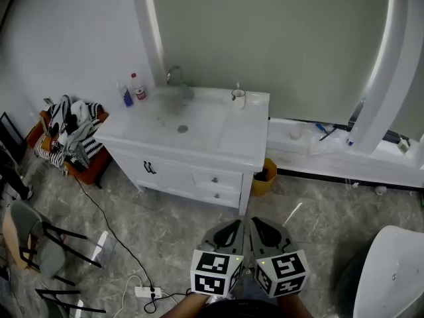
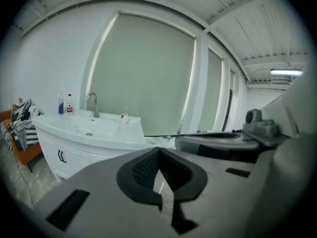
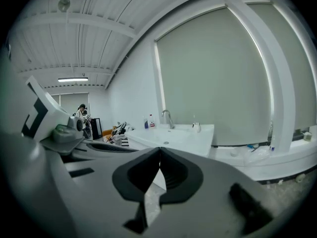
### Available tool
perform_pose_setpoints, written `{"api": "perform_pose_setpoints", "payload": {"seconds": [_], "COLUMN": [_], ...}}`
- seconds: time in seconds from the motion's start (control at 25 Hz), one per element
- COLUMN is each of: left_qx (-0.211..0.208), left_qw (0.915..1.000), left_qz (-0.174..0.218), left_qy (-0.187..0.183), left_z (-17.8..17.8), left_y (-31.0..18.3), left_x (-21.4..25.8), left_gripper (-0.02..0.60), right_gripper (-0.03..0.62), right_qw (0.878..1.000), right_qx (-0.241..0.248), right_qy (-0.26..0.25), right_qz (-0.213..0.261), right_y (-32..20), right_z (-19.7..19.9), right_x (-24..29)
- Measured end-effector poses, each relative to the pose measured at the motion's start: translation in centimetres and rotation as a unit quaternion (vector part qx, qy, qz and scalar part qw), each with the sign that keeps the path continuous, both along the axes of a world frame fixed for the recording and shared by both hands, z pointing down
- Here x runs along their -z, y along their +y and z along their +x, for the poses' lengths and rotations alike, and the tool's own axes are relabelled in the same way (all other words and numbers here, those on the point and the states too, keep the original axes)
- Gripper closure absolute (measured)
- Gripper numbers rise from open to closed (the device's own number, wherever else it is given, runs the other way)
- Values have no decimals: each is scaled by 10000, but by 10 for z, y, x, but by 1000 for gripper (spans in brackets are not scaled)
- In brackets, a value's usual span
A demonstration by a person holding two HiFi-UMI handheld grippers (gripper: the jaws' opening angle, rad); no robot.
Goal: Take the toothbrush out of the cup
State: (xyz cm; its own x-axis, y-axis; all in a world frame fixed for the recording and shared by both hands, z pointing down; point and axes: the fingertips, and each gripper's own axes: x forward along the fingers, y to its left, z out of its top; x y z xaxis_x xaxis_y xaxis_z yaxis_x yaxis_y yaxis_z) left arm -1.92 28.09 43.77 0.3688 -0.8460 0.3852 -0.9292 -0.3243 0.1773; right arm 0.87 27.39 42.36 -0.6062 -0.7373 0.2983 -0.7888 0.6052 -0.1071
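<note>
A white cup (image 1: 238, 98) with a thin toothbrush (image 1: 238, 87) standing in it sits at the back right corner of the white washbasin cabinet (image 1: 248, 152). The cup is small and far off in the left gripper view (image 2: 125, 117) and in the right gripper view (image 3: 196, 127). Both grippers hang side by side low in the head view, well short of the cabinet and over the floor. My left gripper (image 1: 238, 224) (image 2: 159, 149) is shut with nothing in it. My right gripper (image 1: 254, 222) (image 3: 159, 148) is shut and empty too.
A faucet (image 1: 175, 75) and two bottles (image 1: 132, 91) stand at the basin's back left. Left of the cabinet is an orange chair heaped with clothes (image 1: 69, 135); a yellow bin (image 1: 265, 178) stands at its right. A power strip (image 1: 147, 291), a folding chair (image 1: 30, 242) and a white tub (image 1: 392, 271) are on the floor.
</note>
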Motion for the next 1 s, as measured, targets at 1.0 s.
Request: {"api": "perform_pose_setpoints", "payload": {"seconds": [1.0], "left_qx": [242], "left_qw": [9994], "left_qz": [-83], "left_qy": [-246], "left_z": [33], "left_y": [-192], "left_x": [-2], "left_gripper": [573], "right_gripper": [582], "right_qw": [9995], "right_qx": [107], "right_qy": [-284], "right_qz": [-65], "right_y": [-190], "right_z": [34], "right_x": [-3]}}
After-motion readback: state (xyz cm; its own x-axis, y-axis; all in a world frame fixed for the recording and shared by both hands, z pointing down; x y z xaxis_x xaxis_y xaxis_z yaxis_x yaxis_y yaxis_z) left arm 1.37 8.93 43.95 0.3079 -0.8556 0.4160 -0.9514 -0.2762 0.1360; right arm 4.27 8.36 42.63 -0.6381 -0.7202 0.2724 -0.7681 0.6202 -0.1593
